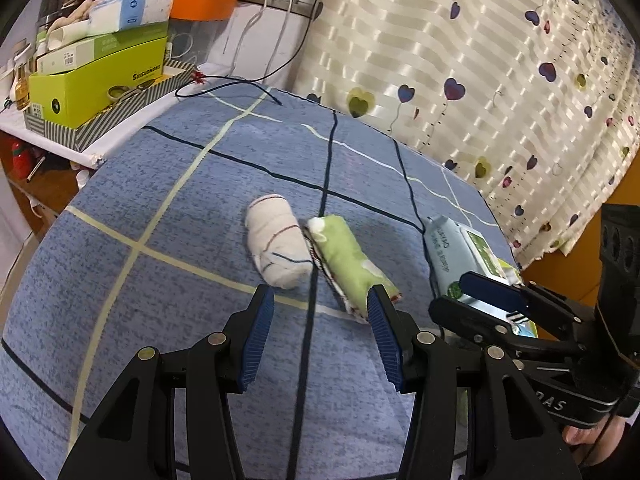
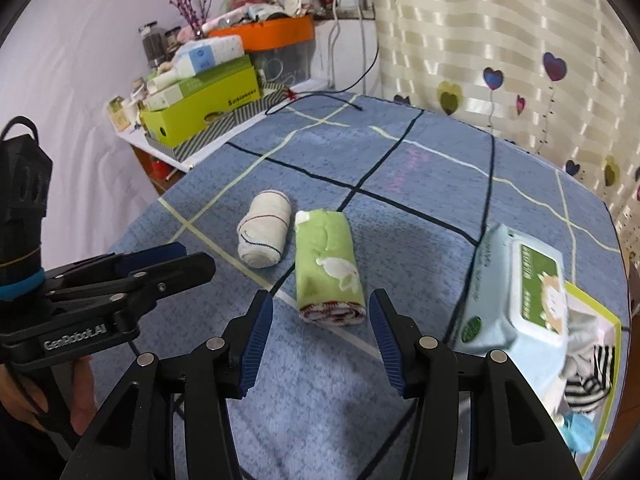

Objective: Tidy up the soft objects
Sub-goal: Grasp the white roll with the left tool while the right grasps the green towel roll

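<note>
Two rolled cloths lie side by side on the blue checked cover: a white roll with thin stripes (image 1: 278, 242) (image 2: 264, 232) and a green roll with white animal shapes (image 1: 352, 264) (image 2: 328, 264). My left gripper (image 1: 320, 300) hovers open just short of both rolls, nothing between its blue pads. My right gripper (image 2: 321, 304) is open too, its jaws standing either side of the green roll's near end without touching it. Each gripper shows in the other's view: the right one (image 1: 480, 292) and the left one (image 2: 176, 258).
A pack of wet wipes (image 2: 516, 292) (image 1: 460, 256) lies to the right, beside a box holding striped cloth (image 2: 592, 380). A side table at the back left carries a lime green box (image 1: 96, 84) and an orange tub (image 1: 200, 0). A heart-print curtain (image 1: 480, 60) hangs behind.
</note>
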### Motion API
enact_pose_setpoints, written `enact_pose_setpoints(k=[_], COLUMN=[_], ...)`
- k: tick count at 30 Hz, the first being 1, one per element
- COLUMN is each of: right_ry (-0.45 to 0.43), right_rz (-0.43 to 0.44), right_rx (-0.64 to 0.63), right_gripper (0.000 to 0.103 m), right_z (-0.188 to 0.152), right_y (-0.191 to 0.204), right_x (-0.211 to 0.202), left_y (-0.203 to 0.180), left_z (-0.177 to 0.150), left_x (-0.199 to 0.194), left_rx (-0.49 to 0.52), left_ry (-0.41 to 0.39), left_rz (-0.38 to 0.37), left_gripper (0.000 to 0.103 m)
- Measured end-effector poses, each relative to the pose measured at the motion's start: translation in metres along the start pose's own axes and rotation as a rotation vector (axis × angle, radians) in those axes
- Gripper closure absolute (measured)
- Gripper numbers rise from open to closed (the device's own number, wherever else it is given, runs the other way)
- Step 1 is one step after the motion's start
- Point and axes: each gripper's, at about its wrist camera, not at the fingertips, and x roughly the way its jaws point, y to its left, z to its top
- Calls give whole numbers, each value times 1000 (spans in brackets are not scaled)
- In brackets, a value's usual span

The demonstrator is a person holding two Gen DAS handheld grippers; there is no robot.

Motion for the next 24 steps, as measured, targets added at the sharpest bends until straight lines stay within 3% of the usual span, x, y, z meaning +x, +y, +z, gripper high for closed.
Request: enact_pose_setpoints(k=[14,24], right_ry=[140,238], right_rz=[21,-43], right_rx=[-48,-38], right_gripper=[52,52], right_z=[29,30], right_y=[5,-5], right_x=[68,108], left_y=[28,40], left_z=[17,27], left_x=[13,28], left_rx=[-54,-93], left_ry=[7,28], left_rz=[-5,-30], left_gripper=[53,53])
